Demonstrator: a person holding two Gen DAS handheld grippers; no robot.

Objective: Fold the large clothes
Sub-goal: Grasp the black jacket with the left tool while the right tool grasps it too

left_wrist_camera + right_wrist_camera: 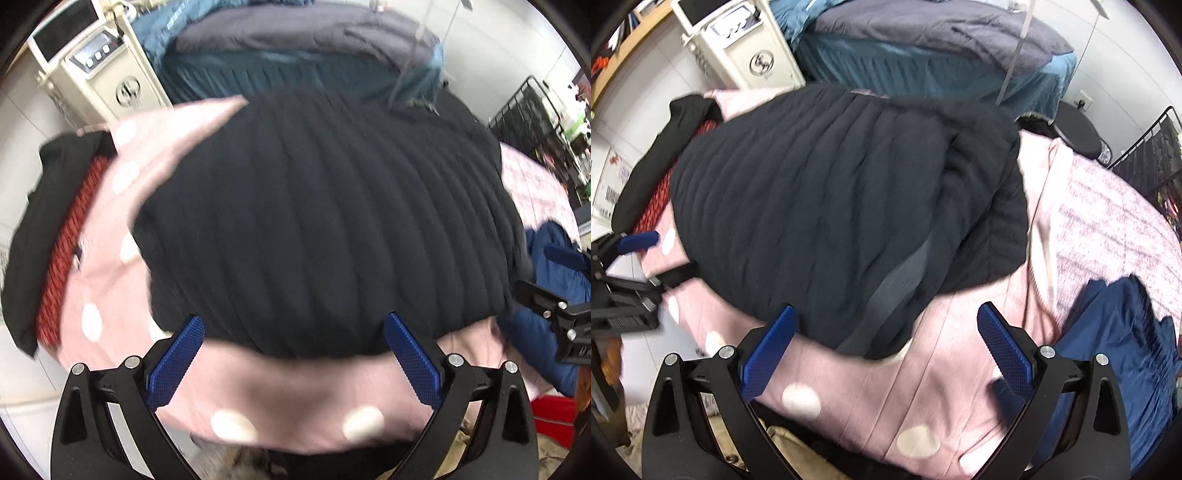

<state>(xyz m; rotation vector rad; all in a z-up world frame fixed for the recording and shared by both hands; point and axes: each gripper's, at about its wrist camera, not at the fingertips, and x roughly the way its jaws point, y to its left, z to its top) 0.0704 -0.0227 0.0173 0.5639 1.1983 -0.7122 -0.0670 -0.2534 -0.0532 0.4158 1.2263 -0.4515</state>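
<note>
Bedroom things are seen all around: a pink bedspread with white dots [849, 373] covers the near bed, and a second bed with a teal sheet [923, 62] stands behind it.

From the left gripper [293, 363], whose blue pads are spread wide with nothing between them, the near edge of a black quilted coat [325, 221] is seen just ahead. The right gripper [886, 354] is wide and empty too, with the coat's lower edge close in front of it. The coat is lying flat on the pink bedspread. A grey lining strip [897, 280] shows where one side looks turned over.

The step in hand looks like reaching for the near edge. Next, each gripper should likely be closed on that edge and the coat lifted over itself.

Much is blurred. The sleeves cannot be made out. A blue garment [1115, 350] at the right and a black and red garment [62, 236] at the left are partly cut off.
</note>
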